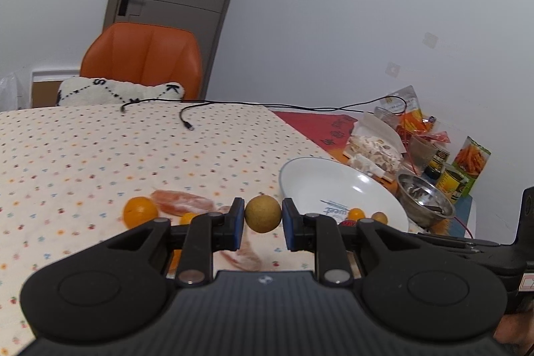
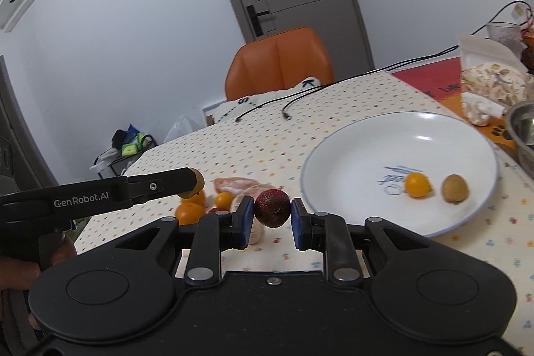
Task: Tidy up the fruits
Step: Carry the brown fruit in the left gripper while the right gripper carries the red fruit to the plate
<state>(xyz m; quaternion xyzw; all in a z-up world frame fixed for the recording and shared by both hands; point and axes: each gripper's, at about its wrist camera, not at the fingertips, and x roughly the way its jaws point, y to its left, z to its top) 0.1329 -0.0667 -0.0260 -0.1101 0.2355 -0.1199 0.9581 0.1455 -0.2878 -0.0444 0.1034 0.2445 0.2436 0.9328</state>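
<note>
Both hand-held grippers loaded, fruit partly sorted onto the plate.

Left hand-held gripper (image 1: 262,220) grips a round brown fruit (image 1: 262,214); right hand-held gripper (image 2: 272,217) clamps a dark red fruit (image 2: 272,212), both above the table (image 1: 100,149). White plate (image 2: 350,152) holds two small fruits. Oranges (image 2: 189,212) and peeled segments (image 1: 182,202) remain left of it. A steel bowl (image 1: 425,199) and snack packets (image 1: 373,152) crowd the plate's far side.
</note>
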